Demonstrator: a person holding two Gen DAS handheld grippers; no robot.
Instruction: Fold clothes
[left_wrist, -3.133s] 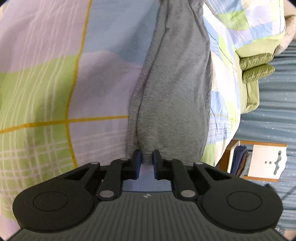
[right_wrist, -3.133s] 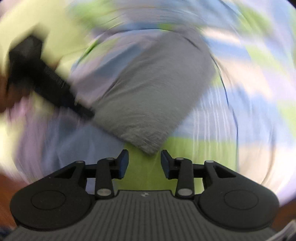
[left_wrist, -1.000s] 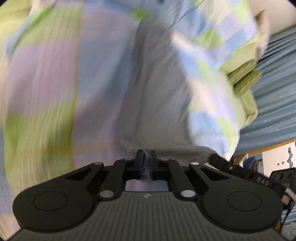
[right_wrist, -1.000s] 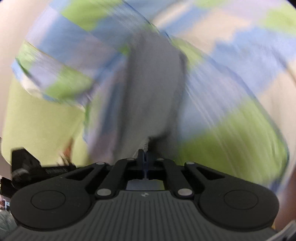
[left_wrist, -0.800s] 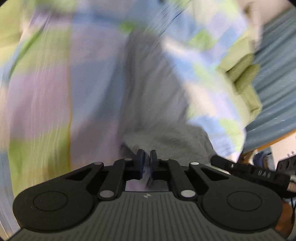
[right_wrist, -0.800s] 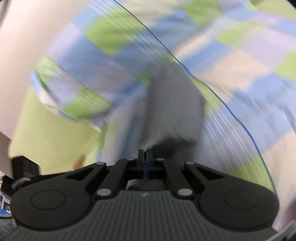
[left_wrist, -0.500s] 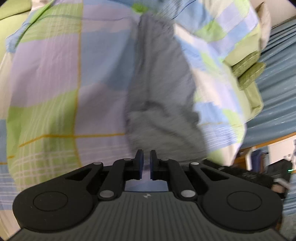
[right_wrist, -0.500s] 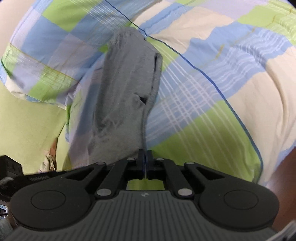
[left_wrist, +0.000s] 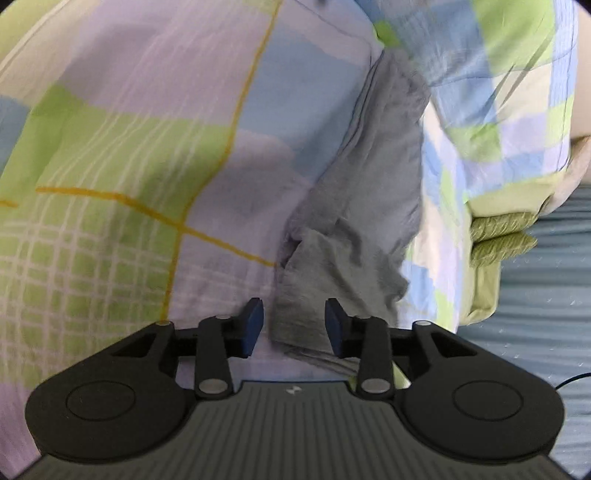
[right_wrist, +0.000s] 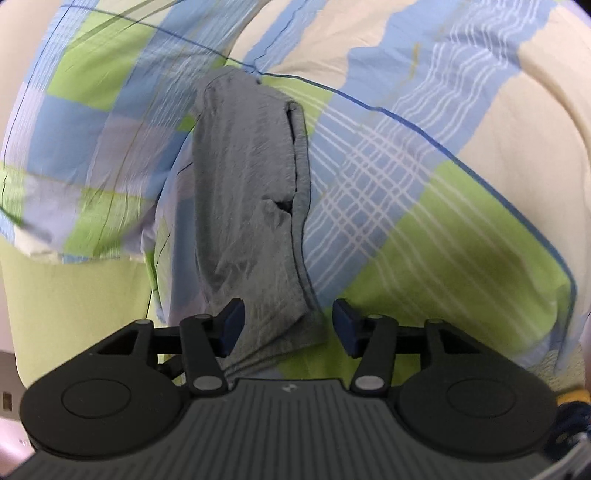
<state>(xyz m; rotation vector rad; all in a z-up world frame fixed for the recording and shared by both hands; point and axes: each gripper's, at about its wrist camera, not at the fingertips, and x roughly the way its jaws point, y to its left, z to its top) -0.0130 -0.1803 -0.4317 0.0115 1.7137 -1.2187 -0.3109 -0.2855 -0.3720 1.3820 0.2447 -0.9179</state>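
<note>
A: Long grey knit garment (left_wrist: 354, 236), folded into a narrow strip, lies flat on the checked green, blue and lilac bedsheet (left_wrist: 140, 155). Near end doubled back over the strip; in the right wrist view (right_wrist: 251, 206) the folded edge sits just ahead of the fingers.

B: Change since a second ago?

A: Both claws were pinched tight on that near end, cloth lifted. Now the black left gripper with blue pads (left_wrist: 294, 325) is opening, jaws at a middling gap. Cloth edge sits between them but the pads don't press on it.

B: Right side?

A: Same. Black right gripper with blue pads (right_wrist: 288, 326) is opening too, half-wide. The garment corner is between the jaws, loose, and the left pad (right_wrist: 231, 325) stands just in front of the fabric.

B: So a release.

A: Reads like it: this fold is laid down and let go. Strip looks slightly rumpled mid-length, small gap at the layer edge. Probably one more fold or a smoothing pass left.

B: Surroundings?

A: Green patterned cushions (left_wrist: 502, 236) at the bed edge beyond the sheet. Nothing else near.
</note>
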